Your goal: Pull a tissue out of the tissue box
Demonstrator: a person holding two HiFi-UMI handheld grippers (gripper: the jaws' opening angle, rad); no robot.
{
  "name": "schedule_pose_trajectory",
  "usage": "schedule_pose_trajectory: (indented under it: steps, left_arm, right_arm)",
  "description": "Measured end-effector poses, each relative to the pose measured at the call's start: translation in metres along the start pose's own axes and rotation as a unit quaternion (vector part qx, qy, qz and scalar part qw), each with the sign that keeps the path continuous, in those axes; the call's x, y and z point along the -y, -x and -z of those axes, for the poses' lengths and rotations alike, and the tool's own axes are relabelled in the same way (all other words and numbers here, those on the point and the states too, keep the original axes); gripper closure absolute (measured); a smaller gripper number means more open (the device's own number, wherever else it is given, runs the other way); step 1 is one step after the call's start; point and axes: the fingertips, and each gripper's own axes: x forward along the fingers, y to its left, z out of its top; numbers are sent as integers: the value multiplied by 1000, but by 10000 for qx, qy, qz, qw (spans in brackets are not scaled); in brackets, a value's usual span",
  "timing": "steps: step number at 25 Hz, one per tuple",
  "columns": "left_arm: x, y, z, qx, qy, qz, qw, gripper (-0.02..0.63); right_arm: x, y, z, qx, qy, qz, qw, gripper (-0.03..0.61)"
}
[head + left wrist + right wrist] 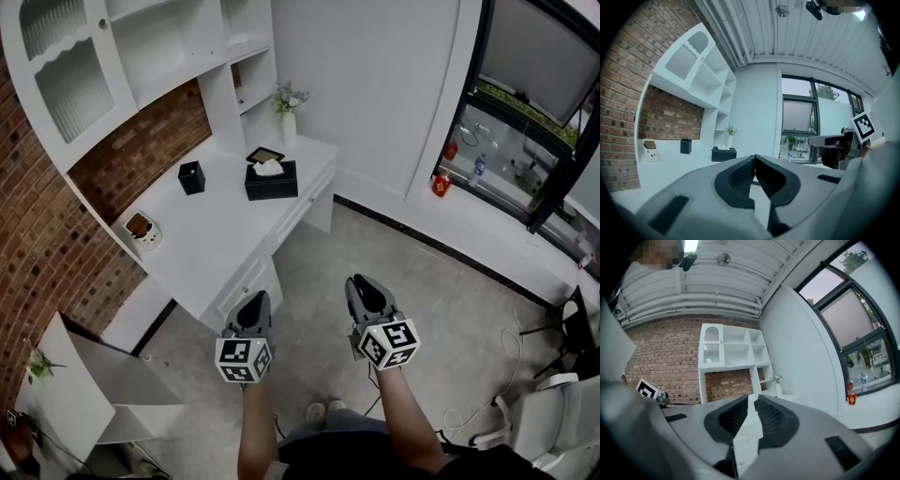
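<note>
A black tissue box (271, 181) stands near the far end of the white desk (220, 234), with a white tissue (268, 167) sticking up from its top. Both grippers hover over the floor, well short of the desk and the box. My left gripper (258, 300) is shut with nothing in it; in the left gripper view its tips (754, 159) meet, and the tissue box (723, 153) shows far ahead to the left. My right gripper (362, 283) points past the desk's right side; its jaws (753, 400) stand a little apart with nothing between them.
On the desk are a black cube holder (191, 177), a small white appliance (142, 229), a white vase with flowers (288, 122) and a dark frame (265, 154) behind the box. Shelves hang above the desk. Drawers face the floor. A white chair (562, 412) and cables lie at the right.
</note>
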Motion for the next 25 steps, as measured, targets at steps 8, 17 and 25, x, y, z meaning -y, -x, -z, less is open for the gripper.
schedule_pose_trajectory:
  steps: [8, 17, 25]
  left_arm:
    - [-12, 13, -11, 155, -86, 30, 9998, 604]
    - [-25, 14, -42, 435, -244, 18, 9988, 604]
    - [-51, -8, -67, 631, -393, -63, 9972, 604]
  right_arm:
    - [-9, 9, -11, 214, -72, -72, 9997, 450]
    - [-13, 5, -44, 536, 40, -137, 9985, 411]
    - [-3, -28, -66, 766, 138, -219, 9967, 411]
